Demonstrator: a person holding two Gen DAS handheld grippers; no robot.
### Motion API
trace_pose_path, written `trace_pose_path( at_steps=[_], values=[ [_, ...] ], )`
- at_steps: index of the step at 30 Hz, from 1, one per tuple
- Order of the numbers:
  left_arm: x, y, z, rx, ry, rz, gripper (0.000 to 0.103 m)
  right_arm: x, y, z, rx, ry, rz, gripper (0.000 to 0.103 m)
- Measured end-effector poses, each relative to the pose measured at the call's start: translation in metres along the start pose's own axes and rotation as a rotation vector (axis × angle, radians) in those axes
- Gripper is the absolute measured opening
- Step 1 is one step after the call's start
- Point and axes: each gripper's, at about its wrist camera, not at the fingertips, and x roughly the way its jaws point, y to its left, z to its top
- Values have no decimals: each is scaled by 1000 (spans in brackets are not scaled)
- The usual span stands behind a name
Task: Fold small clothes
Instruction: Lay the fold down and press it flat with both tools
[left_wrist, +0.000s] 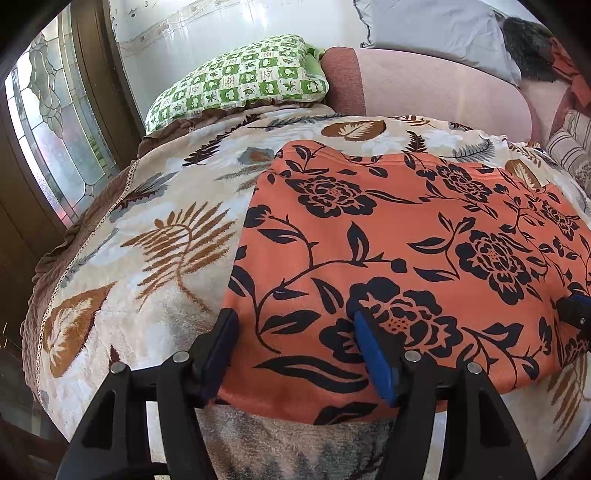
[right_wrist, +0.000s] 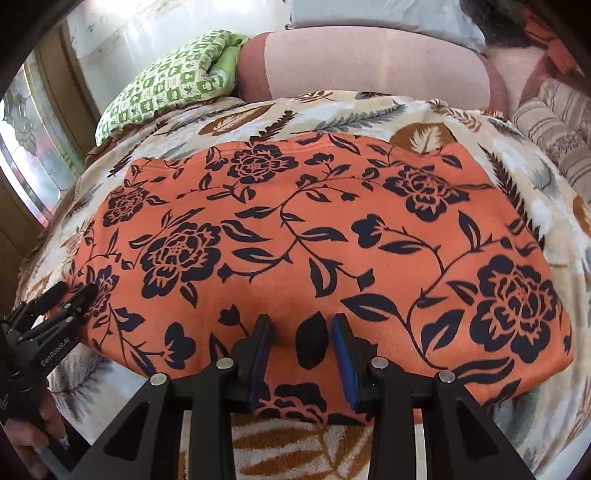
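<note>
An orange garment with a black flower print (left_wrist: 406, 236) lies spread flat on a leaf-patterned blanket (left_wrist: 147, 240); it also fills the right wrist view (right_wrist: 314, 236). My left gripper (left_wrist: 295, 321) is open, its fingers straddling the garment's near left corner. My right gripper (right_wrist: 301, 325) is open, fingers resting on the garment's near edge, with cloth between them. The left gripper shows in the right wrist view (right_wrist: 74, 291) at the garment's left edge. The right gripper's tip shows at the right edge of the left wrist view (left_wrist: 574, 312).
A green checked pillow (left_wrist: 243, 81) lies at the far left of the bed, by a pink bolster (left_wrist: 436, 85). Striped cushions (right_wrist: 554, 136) lie at the far right. A stained-glass door (left_wrist: 48, 125) stands to the left. The bed's edge drops off at the left.
</note>
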Motion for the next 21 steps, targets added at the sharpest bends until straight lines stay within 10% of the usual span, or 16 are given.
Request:
trace_pose_path(
  at_steps=[21],
  values=[
    [1, -3, -3, -8, -8, 11, 74, -16, -2, 0, 51, -82, 91, 38]
  ],
)
